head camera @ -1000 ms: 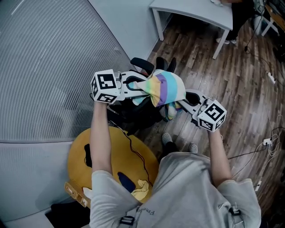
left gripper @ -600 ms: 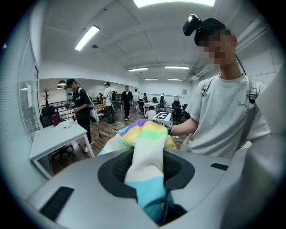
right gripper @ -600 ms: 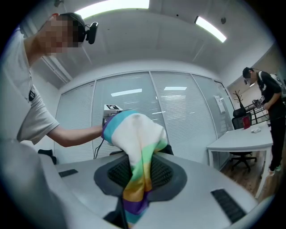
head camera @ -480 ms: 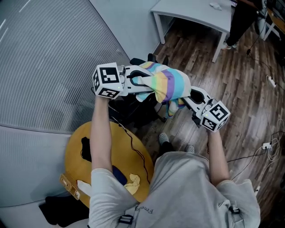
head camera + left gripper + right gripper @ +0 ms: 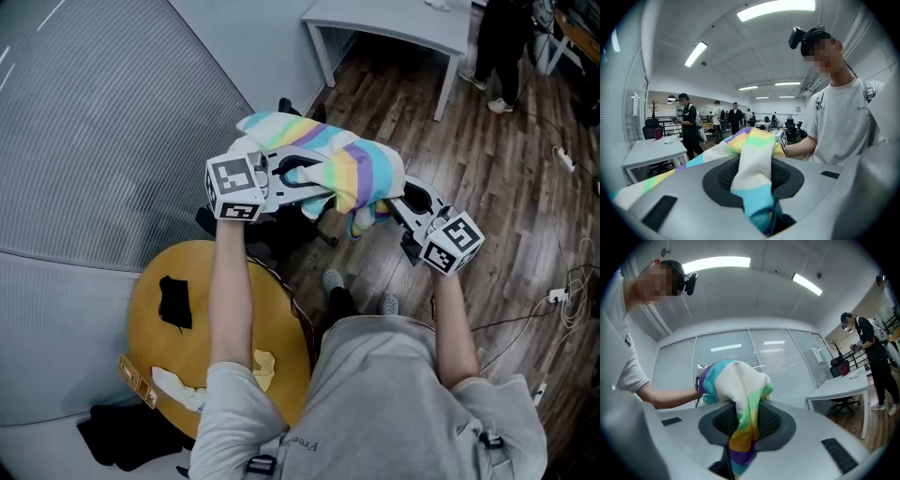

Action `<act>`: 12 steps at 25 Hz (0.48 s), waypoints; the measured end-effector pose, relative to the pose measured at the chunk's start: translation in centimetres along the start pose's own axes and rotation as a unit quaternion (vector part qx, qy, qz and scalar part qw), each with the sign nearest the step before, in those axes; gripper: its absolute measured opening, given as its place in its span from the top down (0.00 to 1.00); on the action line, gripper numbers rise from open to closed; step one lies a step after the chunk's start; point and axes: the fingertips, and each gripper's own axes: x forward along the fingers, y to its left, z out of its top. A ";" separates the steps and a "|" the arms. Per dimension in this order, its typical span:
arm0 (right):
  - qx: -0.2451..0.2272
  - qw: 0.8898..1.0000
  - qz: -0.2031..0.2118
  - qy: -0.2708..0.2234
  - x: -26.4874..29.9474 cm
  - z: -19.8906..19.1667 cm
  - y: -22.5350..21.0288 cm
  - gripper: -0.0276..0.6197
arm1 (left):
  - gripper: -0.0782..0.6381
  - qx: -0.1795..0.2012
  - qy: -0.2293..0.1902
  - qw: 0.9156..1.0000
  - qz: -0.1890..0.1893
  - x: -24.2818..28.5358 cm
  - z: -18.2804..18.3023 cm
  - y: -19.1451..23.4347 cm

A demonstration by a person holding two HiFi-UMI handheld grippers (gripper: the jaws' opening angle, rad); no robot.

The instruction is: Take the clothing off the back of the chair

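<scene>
Because the striped clothing [image 5: 352, 169] is soft, light and floppy, it sags in the air between both tools. The left gripper [image 5: 298, 176] and right gripper [image 5: 401, 199] each pinch a bunched fold, which looks like the best place to grab.

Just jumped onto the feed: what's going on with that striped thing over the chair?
A person is holding a rainbow-striped garment up between two handheld grippers. The left gripper is clamped on one bunch of the fabric and the right gripper on another; both gripper views show cloth pinched between the jaws. The garment hangs in the air above the black chair and seems clear of its back. It has not been set down anywhere.
</scene>
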 end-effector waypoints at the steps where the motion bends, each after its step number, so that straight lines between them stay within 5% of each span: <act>1: 0.000 1.000 -0.005 0.002 0.1 -0.1 -0.1 0.81 | 0.71 -0.003 -0.012 1.000 0.009 0.0 -0.3 0.2; 6: 0.011 0.999 -0.031 0.006 -0.6 -0.9 -1.3 0.81 | 0.70 -0.018 -0.073 0.994 0.073 1.3 -1.7 0.8; 12: 0.023 0.998 -0.059 -0.005 -7.5 -1.5 -2.6 0.81 | 0.70 -0.057 -0.133 0.982 0.118 8.1 -2.0 -3.2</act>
